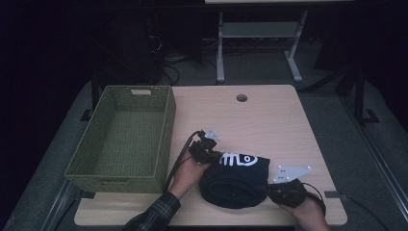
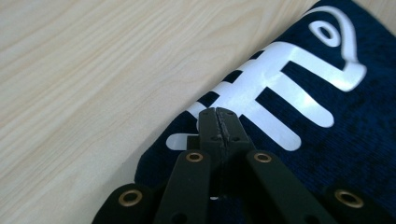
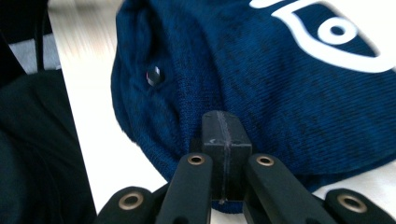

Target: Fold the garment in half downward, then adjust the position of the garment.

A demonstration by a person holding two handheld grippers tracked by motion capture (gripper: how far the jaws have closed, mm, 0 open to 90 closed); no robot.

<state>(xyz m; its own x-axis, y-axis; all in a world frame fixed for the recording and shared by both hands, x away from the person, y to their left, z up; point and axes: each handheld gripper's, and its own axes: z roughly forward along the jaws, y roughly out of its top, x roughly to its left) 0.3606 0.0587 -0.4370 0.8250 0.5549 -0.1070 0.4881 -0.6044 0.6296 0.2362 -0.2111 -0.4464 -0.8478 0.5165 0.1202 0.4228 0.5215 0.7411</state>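
The surface (image 1: pixel 269 115) lay bare beyond your garment (image 1: pixel 235 180); both left tongs (image 1: pixel 208 155) and right tongs (image 1: pixel 273 191) were clamped on it.

A dark blue knit cloth (image 2: pixel 327 140), ribbed and matt, bears a smooth, glossy white print (image 2: pixel 280 84). The table (image 1: pixel 269 115) is pale wood-grain with a satin finish. The basket (image 1: pixel 120 137) is green woven wicker. Both grippers' jaws are matt black plastic with brass-coloured rivets.
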